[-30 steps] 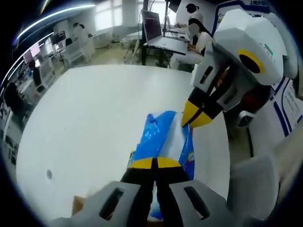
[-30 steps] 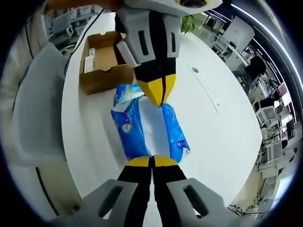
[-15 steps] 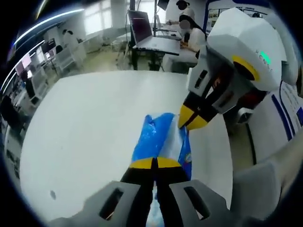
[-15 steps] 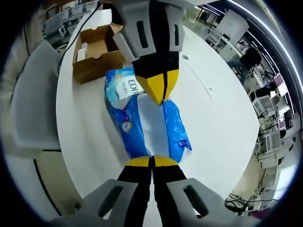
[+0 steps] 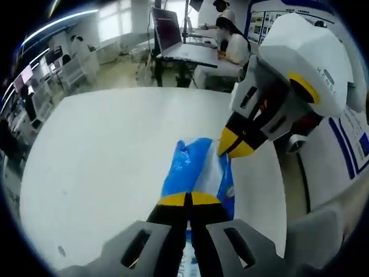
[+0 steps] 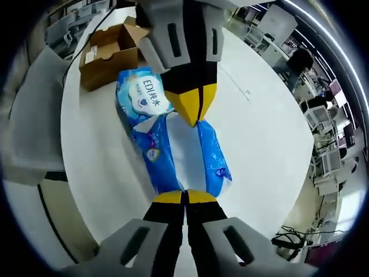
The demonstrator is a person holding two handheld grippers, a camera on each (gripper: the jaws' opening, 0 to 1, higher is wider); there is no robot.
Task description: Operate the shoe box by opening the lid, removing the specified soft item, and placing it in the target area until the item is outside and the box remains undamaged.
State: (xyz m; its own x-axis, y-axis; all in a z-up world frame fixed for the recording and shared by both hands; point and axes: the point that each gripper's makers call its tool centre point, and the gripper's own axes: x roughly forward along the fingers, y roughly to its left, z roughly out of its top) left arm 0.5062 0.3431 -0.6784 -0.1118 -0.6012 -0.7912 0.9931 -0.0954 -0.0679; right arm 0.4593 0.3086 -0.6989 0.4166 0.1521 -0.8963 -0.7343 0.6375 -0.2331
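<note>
While the brown cardboard shoe box (image 6: 109, 49) sits open at the far left of the right gripper view, the blue wet-wipes pack (image 6: 173, 144) is already out of it, stretched above the white table (image 6: 259, 133) between the two grippers. Left gripper (image 5: 188, 199) is clamped on one end seam and right gripper (image 6: 185, 197) on the other, jaws closed. Best now, I reckon, is lowering both ends level and releasing only once the pack lies flat, well apart from the box.
</note>
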